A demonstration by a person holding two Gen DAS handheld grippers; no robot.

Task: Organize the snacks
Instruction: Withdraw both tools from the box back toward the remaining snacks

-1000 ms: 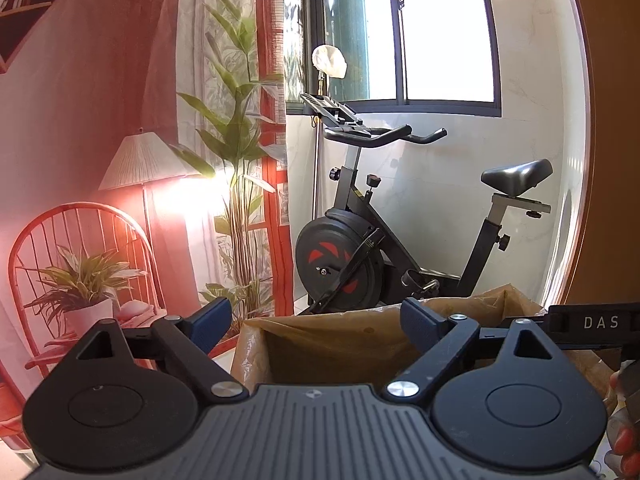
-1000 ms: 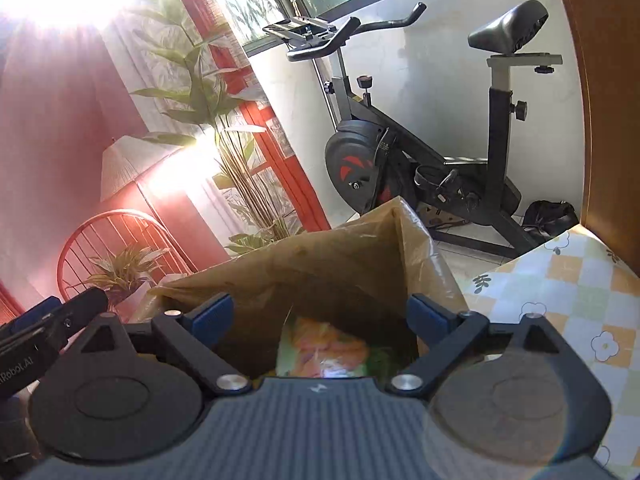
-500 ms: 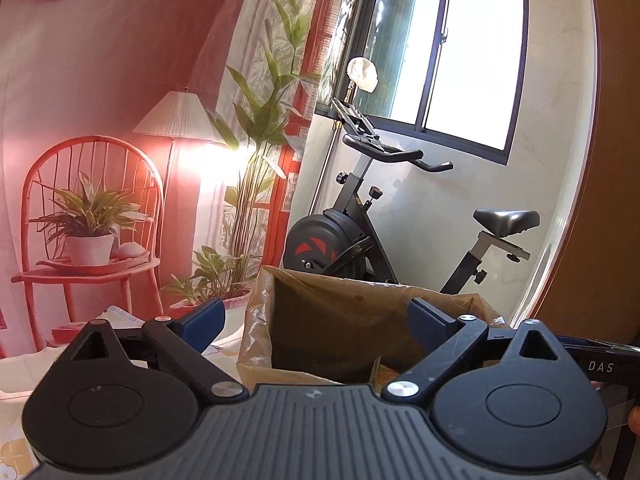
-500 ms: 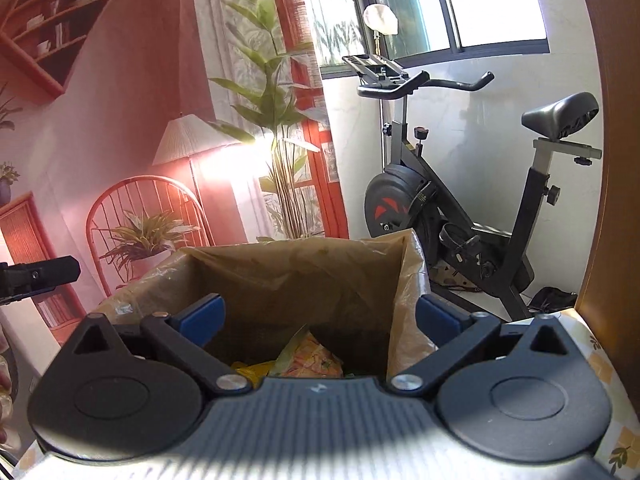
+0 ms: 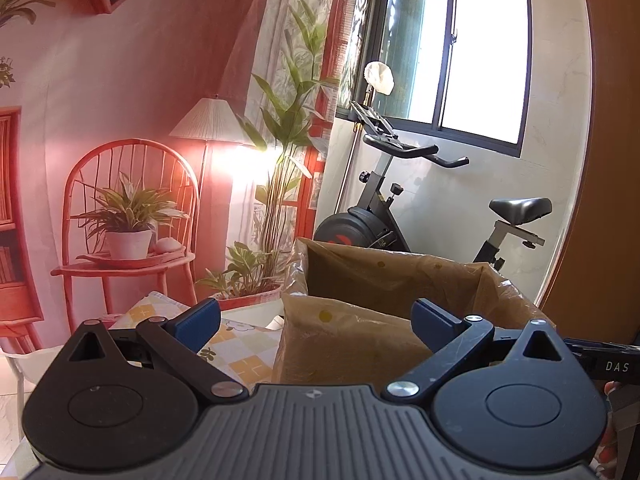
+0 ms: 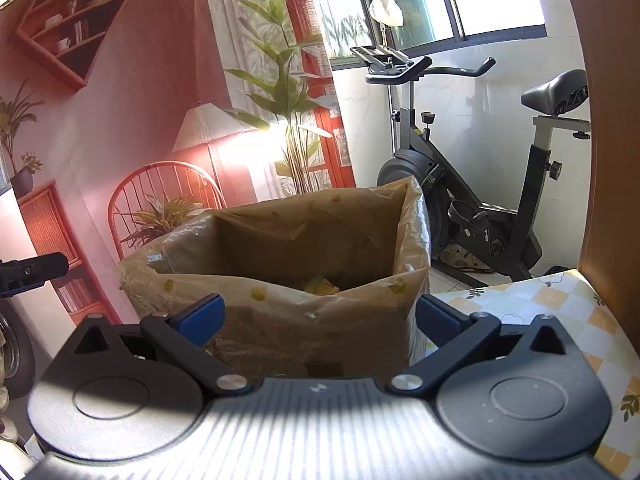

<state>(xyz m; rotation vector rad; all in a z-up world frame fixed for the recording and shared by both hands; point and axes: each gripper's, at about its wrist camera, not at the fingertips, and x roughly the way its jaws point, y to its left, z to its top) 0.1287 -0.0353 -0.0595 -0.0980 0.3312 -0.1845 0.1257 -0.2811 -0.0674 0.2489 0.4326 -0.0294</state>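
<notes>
Since a second ago I have drawn both tools back and up from the brown bag, so I now see its rim from outside rather than looking down into it. My right tool [image 6: 318, 316] is spread wide and empty, its blue fingertips [image 6: 202, 316] just short of the brown bag [image 6: 280, 248]. My left tool [image 5: 316, 320] is likewise released with nothing between its tips, pointing at the bag's left corner. The bag stands open on the tabletop [image 6: 560, 300] with its checked flower cloth. Inside, low down, I can glimpse snack packets [image 6: 322, 286] in yellow and green; how many I cannot tell. So I judge some snacks are already packed. No loose snacks show on the tabletop in either view, so what is left I cannot say. Beyond the bag stands an exercise bike [image 6: 472, 200] under the window.
</notes>
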